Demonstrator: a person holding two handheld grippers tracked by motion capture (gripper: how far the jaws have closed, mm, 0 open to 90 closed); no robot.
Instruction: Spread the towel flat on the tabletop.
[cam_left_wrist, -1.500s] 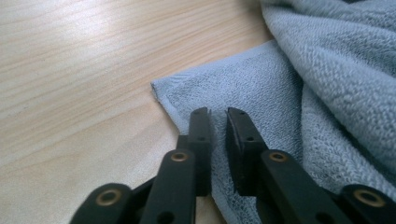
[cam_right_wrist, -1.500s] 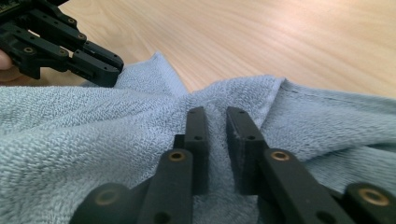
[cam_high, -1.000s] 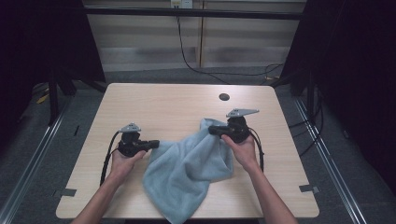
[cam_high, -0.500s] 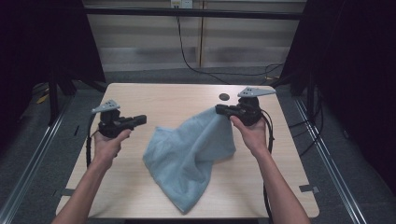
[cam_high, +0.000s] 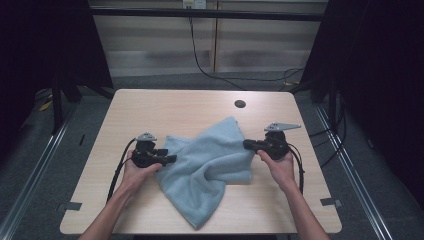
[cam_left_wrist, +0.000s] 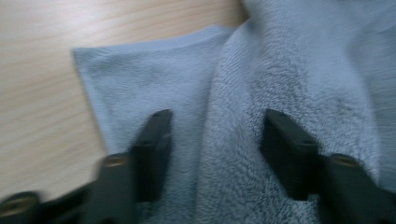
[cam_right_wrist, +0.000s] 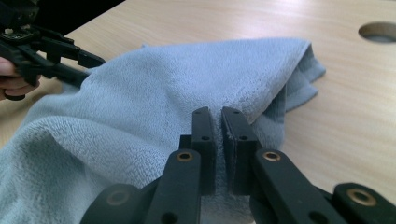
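The light blue towel (cam_high: 210, 167) is lying crumpled on the wooden surface (cam_high: 200, 107), sitting roughly in the middle between the person's two hands, with one long tail trailing toward the near edge and a folded-over corner pointing toward the round hole (cam_high: 240, 104) in the far part of the surface. It is not yet spread flat or folded neatly; several layers are overlapping and the outline is irregular.

The right tool (cam_right_wrist: 218, 122) is pinching a fold at the towel's right edge, its jaws pressed nearly together on the cloth, so that side is being held. The left tool (cam_left_wrist: 215, 135) is hovering at the towel's left edge with its jaws spread; they have just been opening, and a ridge of terry cloth is lying between them without the pads pressing on it. A flat single-layer corner is showing just beyond that ridge in the left gripper view.

Judging from this, the work is sitting at an early-to-middle stage: one side is secured, the other is waiting for a grip, and straightening or folding the cloth is looking like the bulk of what is left
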